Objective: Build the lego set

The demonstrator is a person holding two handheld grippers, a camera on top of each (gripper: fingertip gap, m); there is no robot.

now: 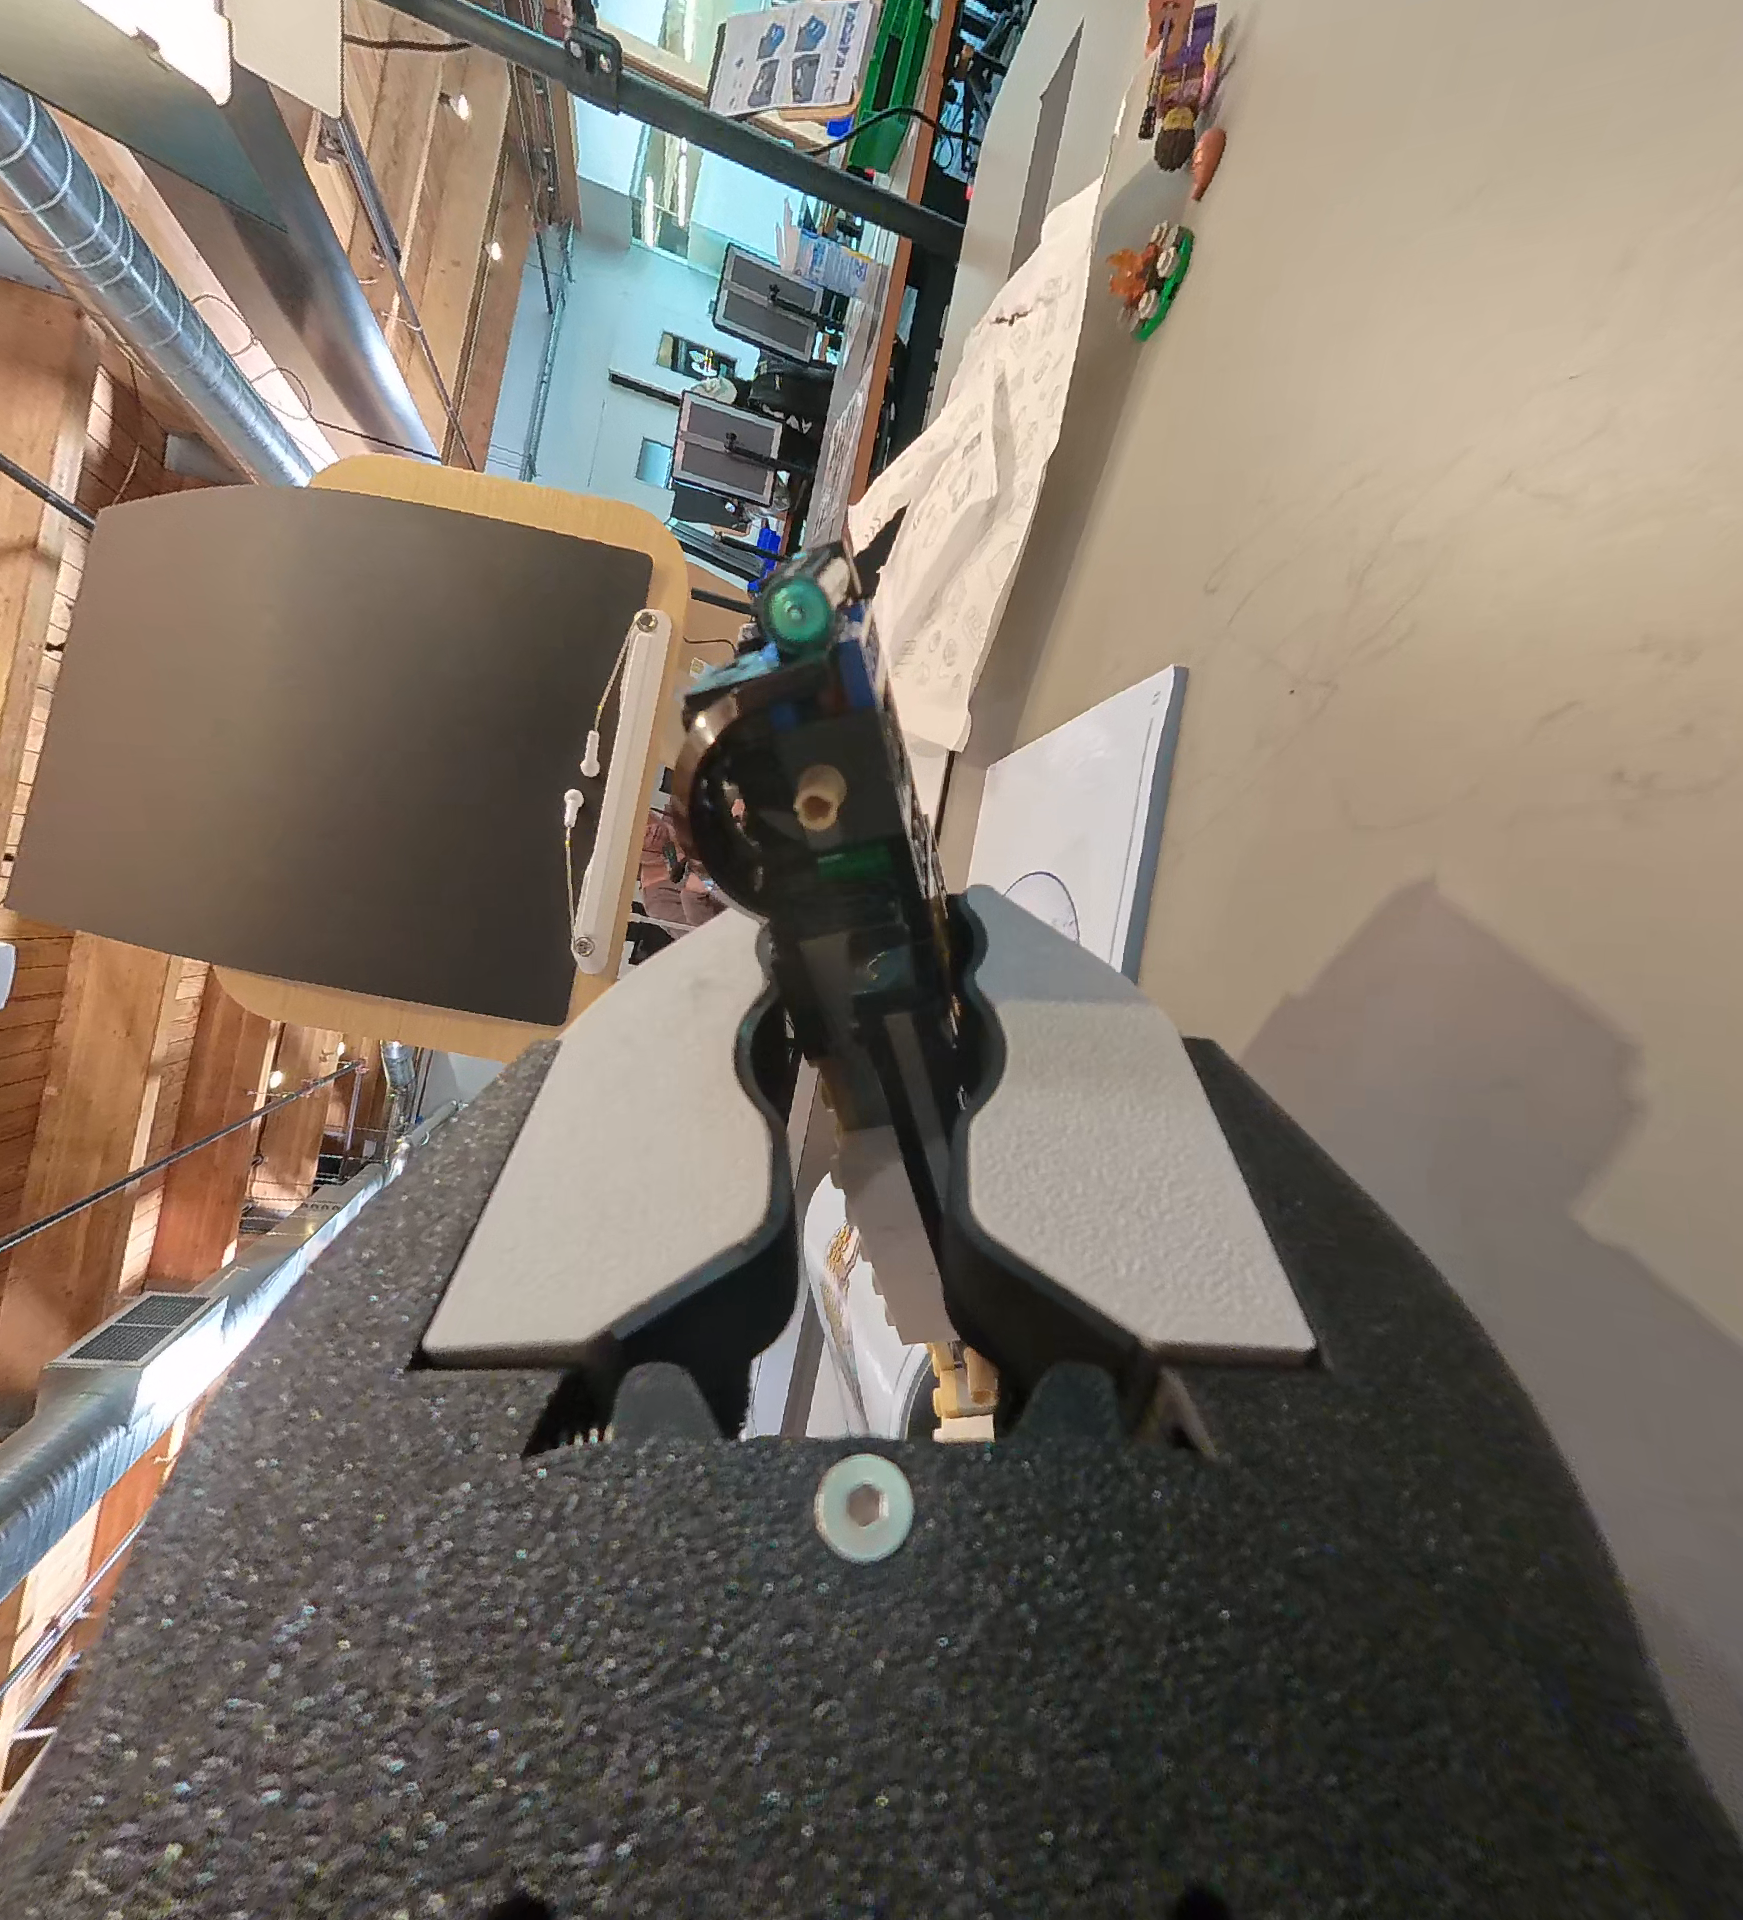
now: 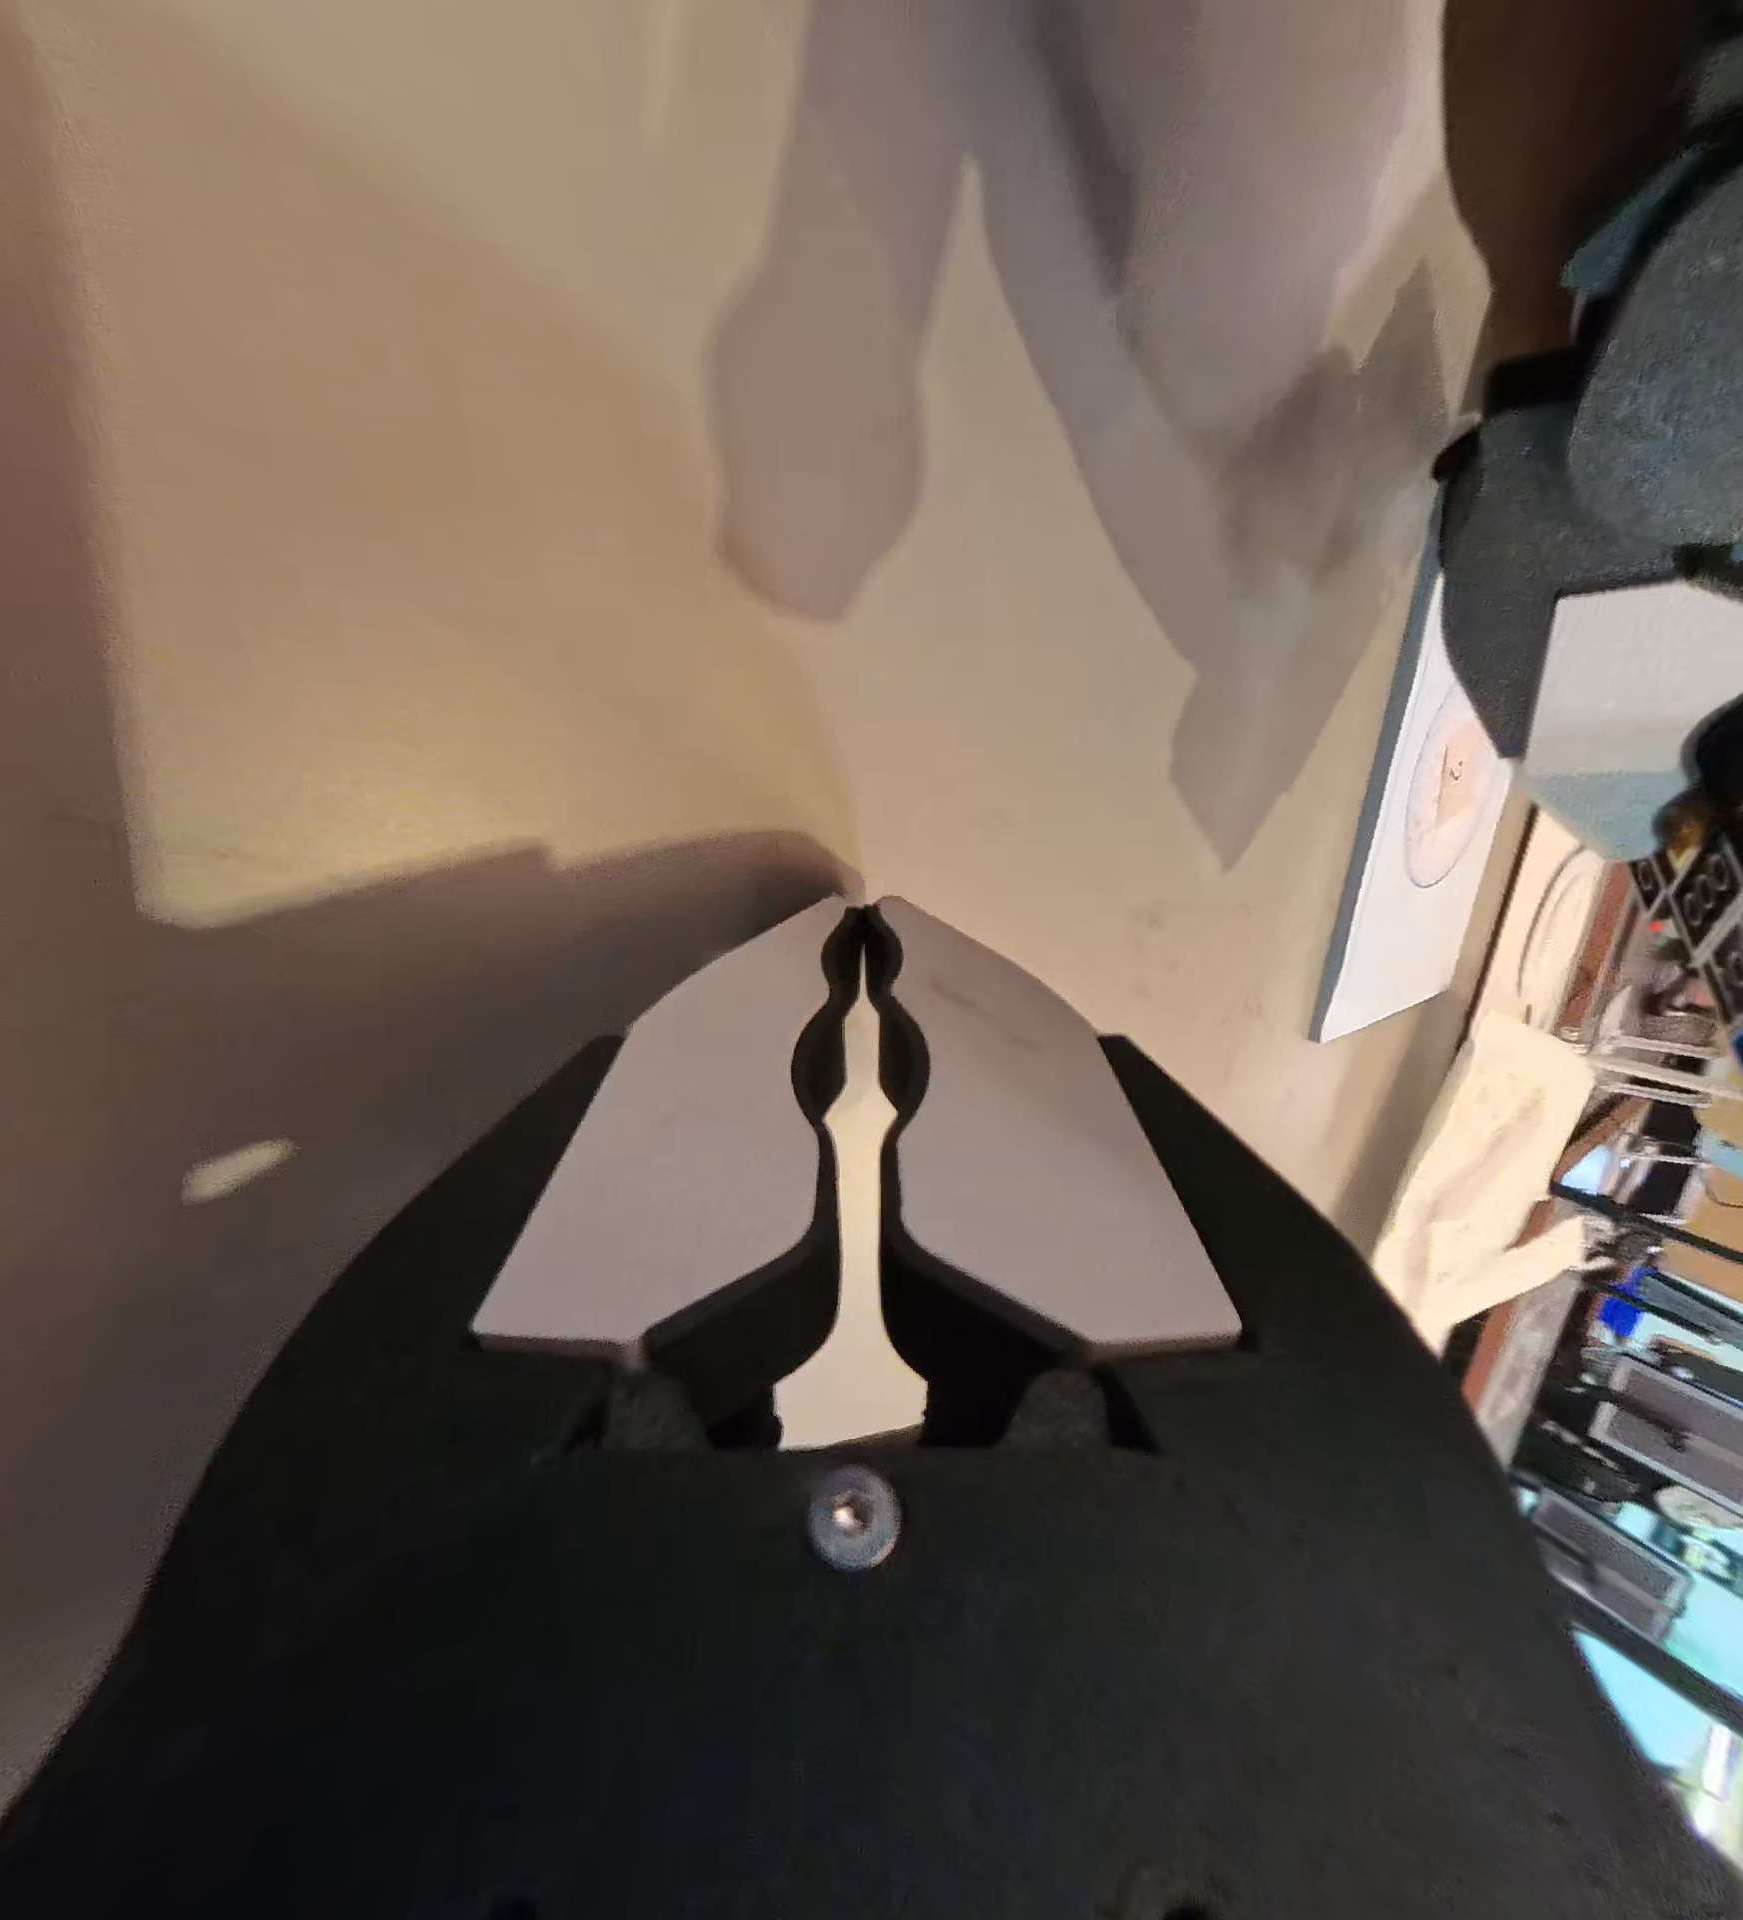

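Left wrist view is showing the left gripper (image 1: 867, 997) clamping a black toy-brick model (image 1: 825, 821) above the table's (image 1: 1469, 623) edge; likely light, brittle, best gripped along its stiff body. Right gripper (image 2: 865, 914) is hovering, jaws together, empty.

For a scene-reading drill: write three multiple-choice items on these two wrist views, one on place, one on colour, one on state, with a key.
1. Where does the white flat board lie?
A. on the beige tabletop
B. on a chair
C. in a box

2. What colour is the round stud topping the black toy-brick model?
A. red
B. green
C. yellow

3. How does the right gripper stand?
A. wide open
B. gripping a brick
C. fingertips together, nothing between

Key: A, it rests flat on the tabletop; B, the stud shows green; C, its tips meet on air.
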